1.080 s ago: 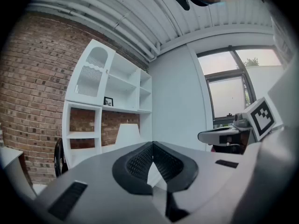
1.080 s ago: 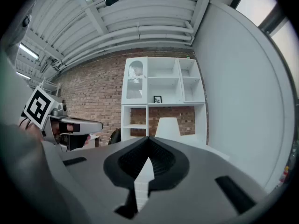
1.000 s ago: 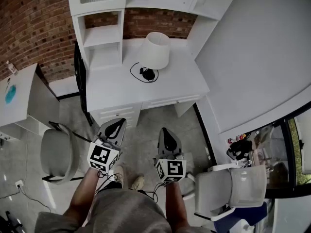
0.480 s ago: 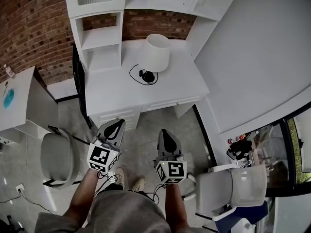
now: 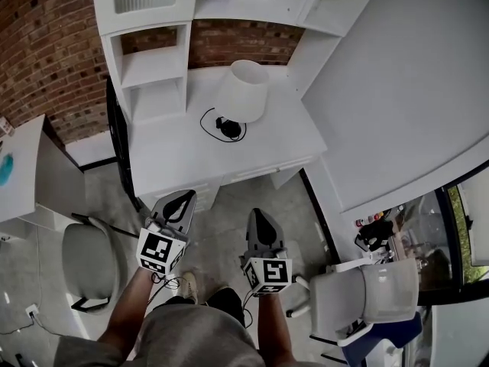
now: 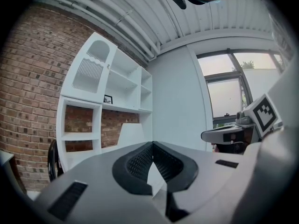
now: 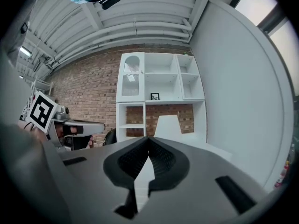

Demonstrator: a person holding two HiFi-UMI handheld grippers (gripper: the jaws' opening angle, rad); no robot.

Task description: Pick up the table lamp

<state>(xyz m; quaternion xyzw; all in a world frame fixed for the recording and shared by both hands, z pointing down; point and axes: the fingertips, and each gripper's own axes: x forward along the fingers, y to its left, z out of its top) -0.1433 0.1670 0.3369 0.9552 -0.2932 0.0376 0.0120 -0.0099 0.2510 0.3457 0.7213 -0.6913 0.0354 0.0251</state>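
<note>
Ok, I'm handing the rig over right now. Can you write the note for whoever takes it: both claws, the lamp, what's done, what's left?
Left claw: shut, empty, pointing level toward the desk.
Right claw: shut, empty, level, beside the left one.
Lamp: upright at the back of the white desk, near the brick wall. Its black cord is looped on the desktop beside it.
Done: nothing yet. The lamp is untouched, and both claws are over the floor, short of the desk.
Left: step up to the desk, open a claw, grip the lamp and lift. Mind the cord.
</note>
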